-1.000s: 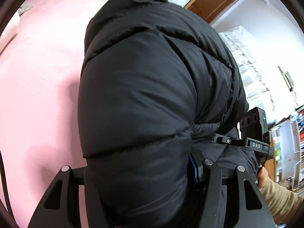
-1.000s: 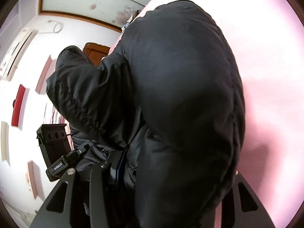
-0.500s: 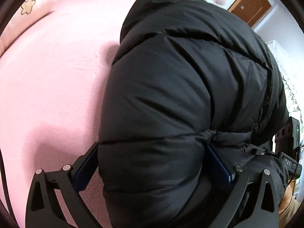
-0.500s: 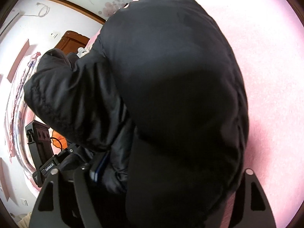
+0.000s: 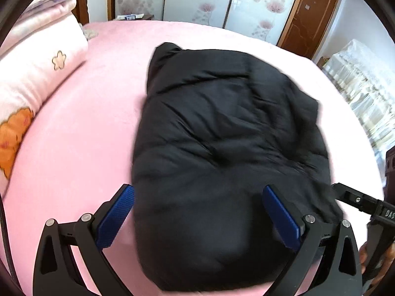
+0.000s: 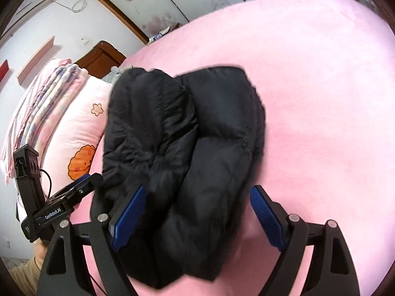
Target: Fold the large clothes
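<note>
Currently, I see the black puffer jacket (image 5: 229, 153) lying bundled on the pink bed (image 5: 81, 148), centre frame in both views. Left gripper (image 5: 198, 212): jaws wide apart, gripping nothing, jacket bulk between the blue pads (image 5: 116, 218). Right gripper (image 6: 197, 212): likewise spread and empty. Only the left view shows the brown door (image 5: 308, 14), upper right; only the right view shows the folded quilts (image 6: 47, 98), left. The pillow (image 5: 37, 74) lies beside the jacket.

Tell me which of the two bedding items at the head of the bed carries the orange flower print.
The pink pillow, lying directly on the bed; the striped folded quilt stacked above it has no orange flower.
</note>
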`<state>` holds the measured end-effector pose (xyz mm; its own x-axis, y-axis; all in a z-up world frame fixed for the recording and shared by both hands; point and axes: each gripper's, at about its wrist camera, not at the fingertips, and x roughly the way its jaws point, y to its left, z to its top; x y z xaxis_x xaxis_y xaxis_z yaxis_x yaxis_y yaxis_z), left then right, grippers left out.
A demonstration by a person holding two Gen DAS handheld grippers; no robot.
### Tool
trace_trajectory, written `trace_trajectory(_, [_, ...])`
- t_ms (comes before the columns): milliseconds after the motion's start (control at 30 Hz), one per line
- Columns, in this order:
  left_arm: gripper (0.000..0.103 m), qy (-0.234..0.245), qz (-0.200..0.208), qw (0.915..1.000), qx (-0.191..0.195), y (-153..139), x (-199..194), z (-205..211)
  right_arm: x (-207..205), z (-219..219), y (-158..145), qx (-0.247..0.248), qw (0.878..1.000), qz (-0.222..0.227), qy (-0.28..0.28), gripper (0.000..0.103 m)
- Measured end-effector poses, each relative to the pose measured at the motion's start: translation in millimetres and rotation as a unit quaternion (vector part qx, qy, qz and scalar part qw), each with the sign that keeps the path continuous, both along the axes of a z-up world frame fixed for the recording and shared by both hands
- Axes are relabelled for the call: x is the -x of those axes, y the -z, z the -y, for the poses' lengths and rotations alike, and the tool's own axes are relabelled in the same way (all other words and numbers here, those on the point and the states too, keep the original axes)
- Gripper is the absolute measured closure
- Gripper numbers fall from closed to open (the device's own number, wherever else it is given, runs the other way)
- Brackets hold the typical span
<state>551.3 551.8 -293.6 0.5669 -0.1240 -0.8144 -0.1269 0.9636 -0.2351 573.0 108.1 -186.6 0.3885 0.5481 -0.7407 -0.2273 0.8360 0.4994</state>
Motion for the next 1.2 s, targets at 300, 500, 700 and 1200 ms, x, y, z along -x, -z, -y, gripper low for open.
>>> trace_trajectory(300, [0.0,-0.007,-0.015,0.9981,0.059,-80.9,71.3,84.2,72.6,38.2,-52.3,0.008,0.999,0.024,0.022,0.016])
trace_trajectory(500, [0.0,-0.014,-0.008,0.9992,0.037,-131.1,151.0,143.5,138.2,78.5,-96.8,0.031,0.999,0.036,0.026,0.016])
trace_trajectory(700, [0.0,-0.034,-0.014,0.9979,0.053,-169.4,208.1,197.0,191.2,110.7,-140.3,0.063,0.996,0.052,0.023,0.016])
trace_trajectory(1200, [0.001,-0.025,-0.045,0.9966,-0.064,-206.6,342.1,332.1,325.6,208.0,-184.4,0.152,0.985,0.072,0.037,0.016])
